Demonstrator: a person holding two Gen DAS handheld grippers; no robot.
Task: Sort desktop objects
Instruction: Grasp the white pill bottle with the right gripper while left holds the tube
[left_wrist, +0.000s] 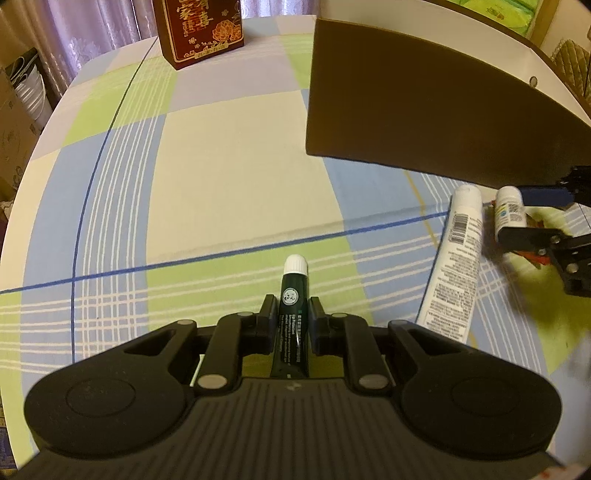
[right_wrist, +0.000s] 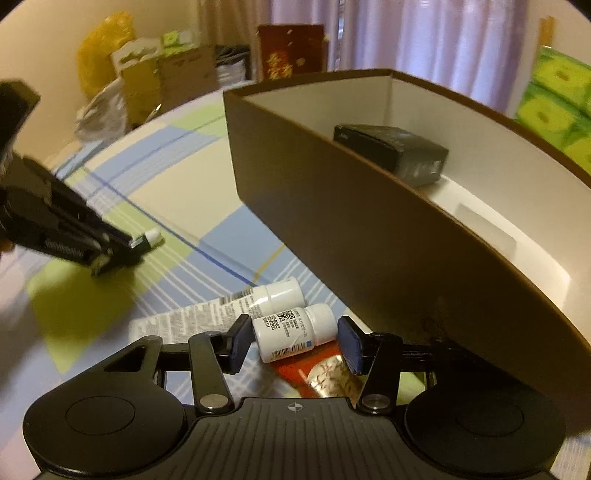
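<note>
Dark-green tube (left_wrist: 293, 314) clamped lengthwise in left gripper (left_wrist: 293, 314), white cap forward; right gripper (right_wrist: 293, 338) spread around bottle (right_wrist: 293, 332).

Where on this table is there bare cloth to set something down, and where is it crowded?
The widest free patch is the cloth between the red box at the far edge and the brown box. Inside the brown box, bare floor lies beside the black case. It is crowded at the brown box's near wall: white tube, small bottle, right tongs.
</note>
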